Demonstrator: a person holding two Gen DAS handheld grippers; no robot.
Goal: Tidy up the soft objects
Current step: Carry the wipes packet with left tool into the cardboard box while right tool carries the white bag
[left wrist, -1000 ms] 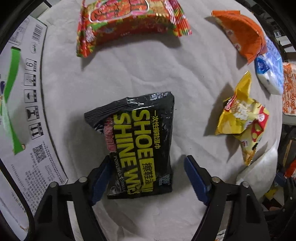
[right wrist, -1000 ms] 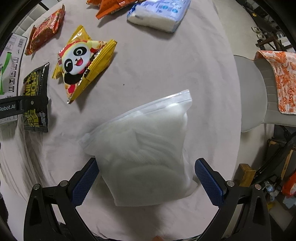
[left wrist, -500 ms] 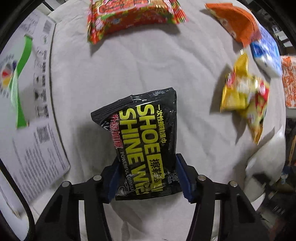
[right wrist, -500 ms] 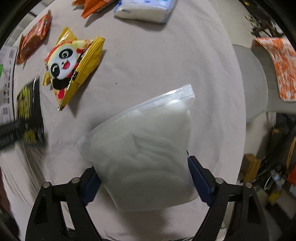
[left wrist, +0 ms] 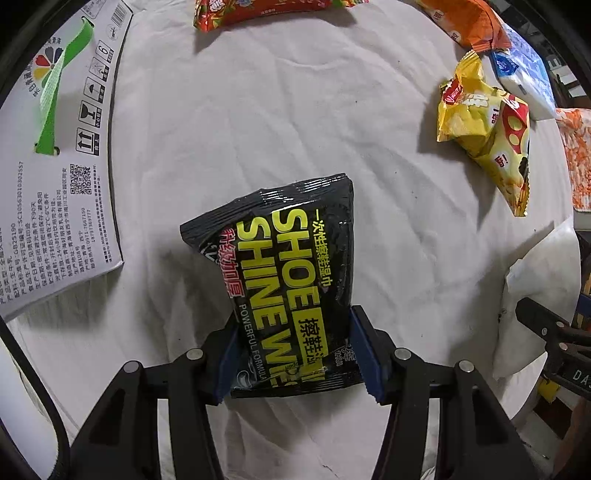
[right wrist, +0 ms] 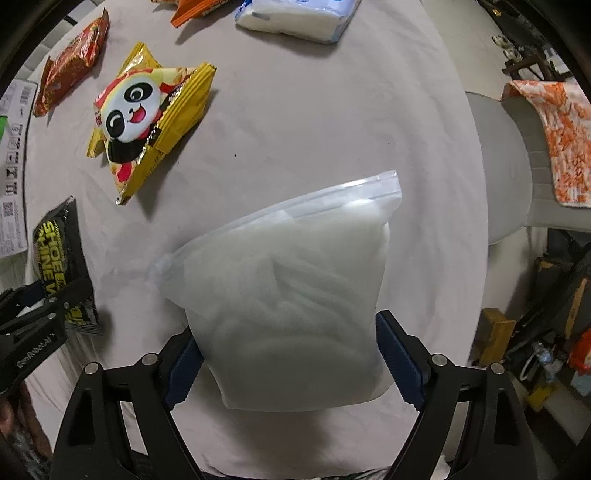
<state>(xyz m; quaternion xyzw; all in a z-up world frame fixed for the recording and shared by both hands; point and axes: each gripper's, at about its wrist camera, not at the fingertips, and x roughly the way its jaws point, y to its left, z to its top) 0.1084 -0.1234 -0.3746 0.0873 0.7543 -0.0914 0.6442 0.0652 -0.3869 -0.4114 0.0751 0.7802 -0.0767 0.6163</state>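
Since the earlier frames both grippers have closed onto their packs; the black pack has shifted across the cloth, away from the red packet.

Left wrist view, left to right:
- white carton [left wrist: 55, 177], left edge, flat on the grey cloth [left wrist: 258, 122].
- red snack packet [left wrist: 266, 9], top edge.
- black shoe-shine wipes pack [left wrist: 291, 280], centre; long axis from the lower middle up toward the upper left, sealed end uppermost. Left gripper [left wrist: 295, 354]: blue pads pinching the pack's lower end.
- yellow panda snack bag [left wrist: 484, 136], upper right, apart from the pack.

Right wrist view, left to right:
- black pack [right wrist: 62, 266], left edge, in the other claw.
- yellow bag [right wrist: 147, 122], upper left.
- frosted white zip bag [right wrist: 291, 306], centre; long axis from bottom up to the upper right, zip edge uppermost. Right gripper [right wrist: 291, 365]: pads spread wide yet pressed on the bag's two sides.
- tissue pack [right wrist: 299, 14], top.
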